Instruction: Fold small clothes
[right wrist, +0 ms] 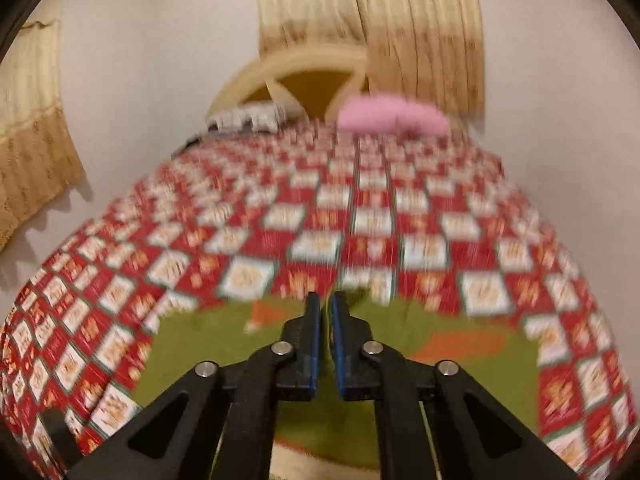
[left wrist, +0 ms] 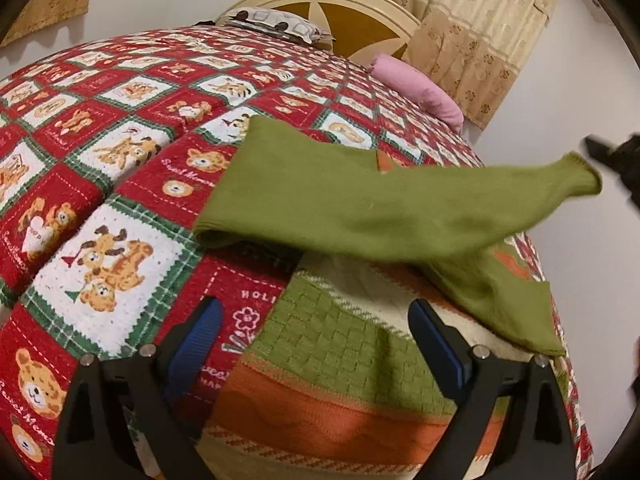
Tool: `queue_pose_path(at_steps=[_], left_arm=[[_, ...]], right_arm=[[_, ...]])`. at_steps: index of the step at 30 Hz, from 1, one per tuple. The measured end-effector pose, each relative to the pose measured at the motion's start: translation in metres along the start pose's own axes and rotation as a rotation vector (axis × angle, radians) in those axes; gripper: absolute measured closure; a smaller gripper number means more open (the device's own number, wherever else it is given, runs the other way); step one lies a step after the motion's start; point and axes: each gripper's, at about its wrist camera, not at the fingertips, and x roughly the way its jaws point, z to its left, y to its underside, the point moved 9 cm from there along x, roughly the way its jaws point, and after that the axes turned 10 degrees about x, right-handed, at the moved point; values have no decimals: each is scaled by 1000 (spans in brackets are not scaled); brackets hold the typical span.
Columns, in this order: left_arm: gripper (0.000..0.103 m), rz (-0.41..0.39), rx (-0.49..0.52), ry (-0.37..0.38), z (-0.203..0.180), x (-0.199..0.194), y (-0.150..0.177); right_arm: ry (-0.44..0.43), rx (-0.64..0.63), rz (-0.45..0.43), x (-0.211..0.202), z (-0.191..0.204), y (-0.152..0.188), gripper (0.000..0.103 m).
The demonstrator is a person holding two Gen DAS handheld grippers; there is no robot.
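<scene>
My left jaws (left wrist: pixel 320 336) stand spread wide, blue pads far apart and gripping nothing. They hover over the body of the small knitted sweater in green, orange and cream (left wrist: pixel 332 360). Far left and beneath everything lies the red-and-white checked quilt printed with bears (left wrist: pixel 120 200). It covers the bed, and the sweater lies on it near the bed's near edge.

Further right, the sweater's plain green sleeve (left wrist: pixel 360 208) stretches across the garment, lifted off the quilt, its cuff pointing at my right jaws. In my left camera these show only as a dark blur at the right edge, just beside the cuff.

At the head of the bed rest a grey-and-white patterned pillow (left wrist: pixel 272 20) and, to its right, a soft pink pillow (left wrist: pixel 416 84). Both sit before the cream arched headboard with brown panels (left wrist: pixel 340 4). Beige flowered curtains (left wrist: pixel 480 20) hang beyond.

My right jaws (right wrist: pixel 326 308) are closed to a sliver, pads almost meeting, above green knit. That view is smeared, so I cannot tell whether a bit of cuff is pinched between them.
</scene>
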Motion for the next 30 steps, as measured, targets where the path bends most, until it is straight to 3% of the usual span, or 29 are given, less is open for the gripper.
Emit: queue_pose_path(at_steps=[3, 5, 9, 11, 12, 13, 14, 17, 19, 21, 22, 23, 26, 30], left_arm=[[7, -9, -21, 11, 3, -1, -1], [7, -9, -21, 10, 3, 0, -1], [7, -9, -22, 12, 2, 0, -1], [7, -8, -21, 9, 2, 0, -1], [7, -9, -19, 8, 2, -1, -1], [7, -10, -22, 11, 2, -1, -1], [7, -14, -26, 14, 3, -1, -2], [7, -34, -51, 16, 7, -5, -3], [7, -58, -78, -19, 14, -9, -5], [7, -69, -110, -31, 20, -9, -6], [7, -69, -118, -27, 21, -8, -6], [7, -68, -117, -28, 21, -8, -6], [7, -62, -107, -38, 21, -7, -6], [7, -63, -113, -35, 20, -6, -6]], right_arm=[[25, -27, -104, -34, -3, -33, 102], [41, -23, -125, -46, -17, -41, 102], [-10, 69, 18, -25, -54, -7, 100], [-20, 136, 118, 0, -71, 28, 77], [-30, 176, 171, 14, -77, 47, 48], [-39, 212, 218, 28, -82, 67, 32], [-43, 236, 257, 41, -84, 84, 32], [-29, 259, 335, 71, -85, 121, 33], [-46, 237, 369, 87, -73, 139, 51], [-9, 160, 387, 94, -63, 148, 60], [29, 56, 354, 93, -53, 147, 81], [37, -4, 359, 92, -45, 149, 92], [75, -83, 330, 84, -34, 135, 98], [45, -70, 161, 45, -24, 73, 98]])
